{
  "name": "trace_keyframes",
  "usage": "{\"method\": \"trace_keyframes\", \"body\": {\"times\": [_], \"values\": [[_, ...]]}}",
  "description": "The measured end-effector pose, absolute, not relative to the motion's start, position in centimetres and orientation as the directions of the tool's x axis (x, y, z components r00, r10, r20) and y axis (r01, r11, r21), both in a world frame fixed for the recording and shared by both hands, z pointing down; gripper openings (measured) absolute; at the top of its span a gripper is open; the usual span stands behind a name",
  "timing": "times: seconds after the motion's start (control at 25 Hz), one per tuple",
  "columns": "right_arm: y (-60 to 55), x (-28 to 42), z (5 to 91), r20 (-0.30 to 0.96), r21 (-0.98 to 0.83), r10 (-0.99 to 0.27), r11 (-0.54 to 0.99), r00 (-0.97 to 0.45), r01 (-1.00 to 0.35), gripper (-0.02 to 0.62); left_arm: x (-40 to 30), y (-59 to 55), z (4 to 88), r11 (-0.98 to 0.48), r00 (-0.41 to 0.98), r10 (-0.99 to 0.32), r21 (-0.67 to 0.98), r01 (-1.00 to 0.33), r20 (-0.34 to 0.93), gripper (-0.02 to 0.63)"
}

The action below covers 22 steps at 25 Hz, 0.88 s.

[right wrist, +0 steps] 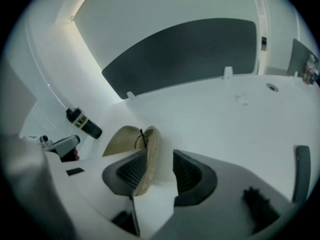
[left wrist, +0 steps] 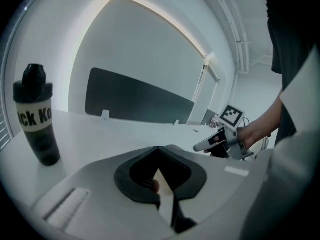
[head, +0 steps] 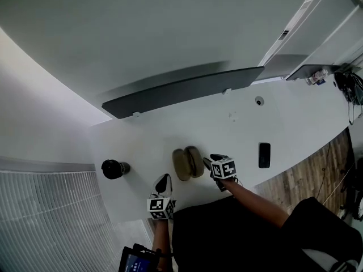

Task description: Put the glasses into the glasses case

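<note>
Glasses [right wrist: 142, 137] look seated in open case [head: 188, 163]; right gripper [right wrist: 160, 158] apart astride its edge, left gripper [left wrist: 159, 150] closed, empty; next: fold case shut.

Glasses [right wrist: 142, 137] mostly hidden in tan case [right wrist: 124, 140], bottle [left wrist: 36, 116] label partly turned away, screen [head: 136, 260] cut by bottom edge

Round the open glasses case [head: 188, 163]: right gripper [head: 210, 162] at three o'clock, left gripper [head: 163, 181] at seven, black bottle [head: 115, 169] at nine.
</note>
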State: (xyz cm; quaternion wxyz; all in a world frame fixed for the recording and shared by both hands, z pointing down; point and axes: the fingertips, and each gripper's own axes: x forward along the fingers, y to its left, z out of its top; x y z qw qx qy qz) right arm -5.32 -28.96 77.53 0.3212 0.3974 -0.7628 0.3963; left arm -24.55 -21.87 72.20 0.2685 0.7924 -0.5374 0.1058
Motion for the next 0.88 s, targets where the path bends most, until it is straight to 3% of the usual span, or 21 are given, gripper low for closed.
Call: {"method": "trace_keyframes", "body": {"times": [0.16, 0.44, 0.88], "values": [[-28.3, -3.0, 80.2, 0.828, -0.371, -0.322, 0.299, -0.459, -0.879, 0.17, -24.8, -21.3, 76.3, -0.211, 0.379, -0.757, 0.35, -0.913, 0.533, 0.008], [-27.3, -4.7, 82.0, 0.828, -0.411, -0.229, 0.373, -0.512, -0.832, 0.169, -23.2, -21.3, 79.5, -0.176, 0.409, -0.696, 0.412, -0.894, 0.591, 0.008], [-26.7, -5.5, 82.5, 0.841, -0.393, -0.192, 0.425, -0.505, -0.816, 0.167, -20.9, -22.2, 78.9, -0.243, 0.472, -0.66, 0.428, -0.871, 0.585, 0.006]]}}
